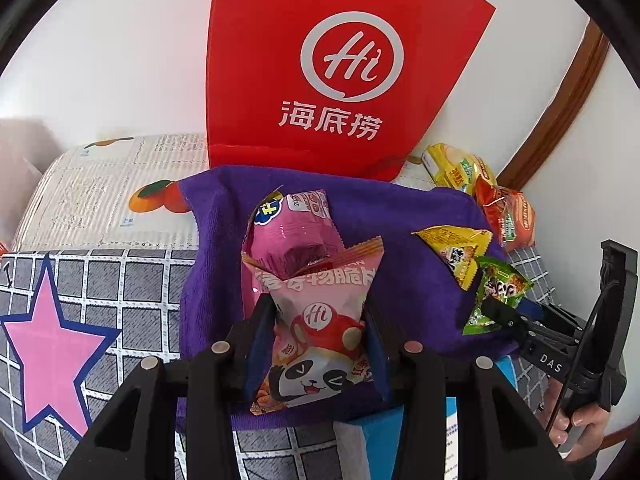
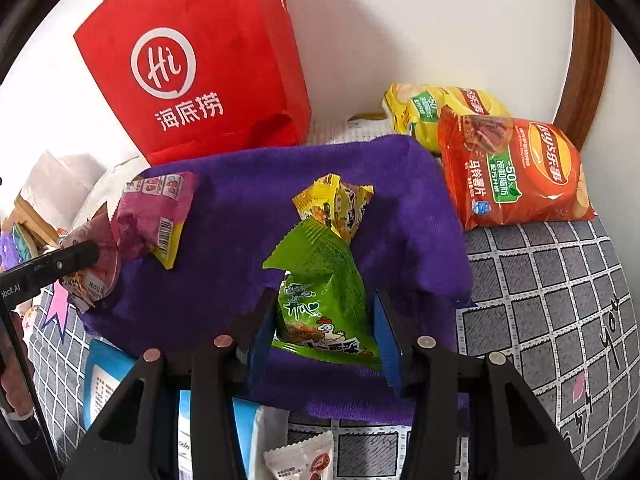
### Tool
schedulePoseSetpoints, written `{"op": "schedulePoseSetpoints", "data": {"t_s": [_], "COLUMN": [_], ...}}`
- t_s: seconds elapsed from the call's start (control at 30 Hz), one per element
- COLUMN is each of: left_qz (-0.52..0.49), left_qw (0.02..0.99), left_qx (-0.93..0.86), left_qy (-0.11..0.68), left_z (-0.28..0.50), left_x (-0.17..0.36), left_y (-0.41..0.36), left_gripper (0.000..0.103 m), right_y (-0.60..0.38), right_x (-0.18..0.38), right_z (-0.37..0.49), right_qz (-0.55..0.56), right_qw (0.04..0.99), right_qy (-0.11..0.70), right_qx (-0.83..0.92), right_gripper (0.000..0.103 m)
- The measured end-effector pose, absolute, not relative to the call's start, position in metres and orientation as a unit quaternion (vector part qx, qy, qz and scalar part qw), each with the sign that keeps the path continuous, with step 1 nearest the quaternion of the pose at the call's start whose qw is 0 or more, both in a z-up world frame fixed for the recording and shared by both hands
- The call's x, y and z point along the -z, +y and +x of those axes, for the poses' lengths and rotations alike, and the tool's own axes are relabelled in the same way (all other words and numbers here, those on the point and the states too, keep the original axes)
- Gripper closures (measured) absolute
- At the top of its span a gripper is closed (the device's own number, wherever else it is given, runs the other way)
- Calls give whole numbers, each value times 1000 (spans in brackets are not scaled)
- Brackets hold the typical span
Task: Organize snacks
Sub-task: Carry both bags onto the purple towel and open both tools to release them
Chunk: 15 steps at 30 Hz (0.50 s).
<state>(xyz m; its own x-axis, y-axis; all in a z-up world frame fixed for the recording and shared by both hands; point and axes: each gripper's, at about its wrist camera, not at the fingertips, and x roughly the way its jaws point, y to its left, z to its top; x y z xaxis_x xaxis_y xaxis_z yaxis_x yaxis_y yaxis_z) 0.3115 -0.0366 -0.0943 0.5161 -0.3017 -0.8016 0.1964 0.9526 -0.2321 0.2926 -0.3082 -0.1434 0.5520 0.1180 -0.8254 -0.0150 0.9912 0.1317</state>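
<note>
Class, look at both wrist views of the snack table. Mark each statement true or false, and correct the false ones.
1. The left gripper holds a pink panda snack packet. True.
2. The right gripper holds a yellow snack packet. False: it holds a green snack packet; the yellow snack packet lies beyond it on the purple towel.
3. The red paper bag lies flat on the towel. False: it stands behind the towel, by the wall.
4. An orange chip bag lies to the right of the towel. True.
5. The towel is green. False: it is purple.
</note>
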Motion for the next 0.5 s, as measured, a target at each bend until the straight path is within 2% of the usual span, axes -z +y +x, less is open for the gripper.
{"op": "schedulePoseSetpoints", "data": {"t_s": [0.5], "left_qz": [-26], "left_qw": [875], "left_qx": [126], "left_qy": [466], "left_z": [319], "left_x": [107], "left_y": [-46], "left_gripper": [61], "right_y": [-304], "right_x": [157], "right_z": [305], "right_qz": [40], "right_qw": [869], "right_qy": [492], "right_qx": [-37], "right_gripper": [55]}}
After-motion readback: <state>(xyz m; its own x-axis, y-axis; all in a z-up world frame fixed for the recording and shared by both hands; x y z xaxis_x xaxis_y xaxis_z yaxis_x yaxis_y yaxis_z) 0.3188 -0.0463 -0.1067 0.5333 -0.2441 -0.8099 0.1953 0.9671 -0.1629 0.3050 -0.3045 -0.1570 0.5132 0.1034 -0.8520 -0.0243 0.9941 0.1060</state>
